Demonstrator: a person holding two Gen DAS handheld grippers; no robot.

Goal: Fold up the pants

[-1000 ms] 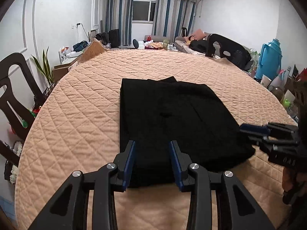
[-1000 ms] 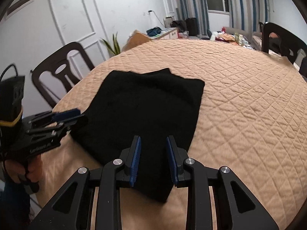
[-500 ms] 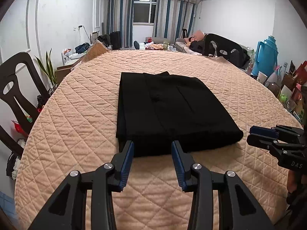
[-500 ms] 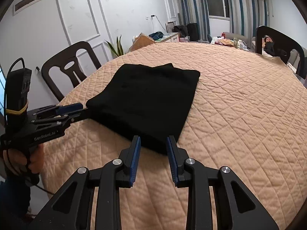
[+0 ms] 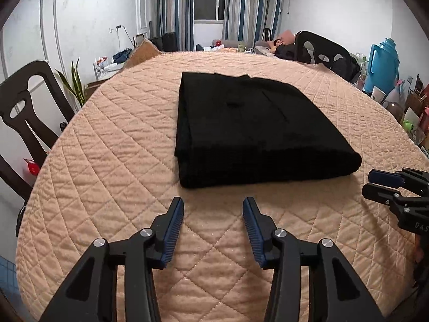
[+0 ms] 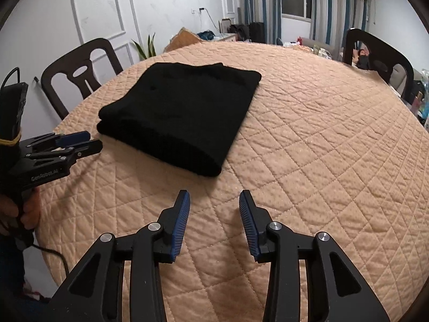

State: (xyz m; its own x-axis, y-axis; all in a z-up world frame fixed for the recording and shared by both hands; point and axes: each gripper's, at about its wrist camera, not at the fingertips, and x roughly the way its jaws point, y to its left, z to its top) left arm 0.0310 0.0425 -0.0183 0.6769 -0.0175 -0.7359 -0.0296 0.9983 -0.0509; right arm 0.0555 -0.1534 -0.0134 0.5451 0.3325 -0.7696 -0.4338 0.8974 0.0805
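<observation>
Pants (image 5: 249,131) black, folded thick rectangle on quilted peach cover (image 5: 107,161); left claw (image 5: 213,209), right claw (image 6: 214,201) both released

Black pants (image 5: 252,126), peach diamond-quilted table cover (image 5: 112,145), black grippers with blue ribbed pads (image 5: 175,230), blue-and-grey striped curtains (image 5: 171,10), dark chairs (image 6: 80,67), turquoise jug (image 5: 382,64)

Right wrist view only. Black folded pants (image 6: 182,118) lying flat as a thick rectangle on round table under peach quilted cover (image 6: 308,139), rounded fold edge nearest. Black right gripper with blue ribbed pads (image 6: 214,201) low over bare quilt, jaws apart, clear of the cloth. Black left gripper (image 6: 88,141) entering from left edge, tips just beside pants' near-left corner, contact unclear. Dark wooden chair (image 6: 80,67) behind the table.
</observation>
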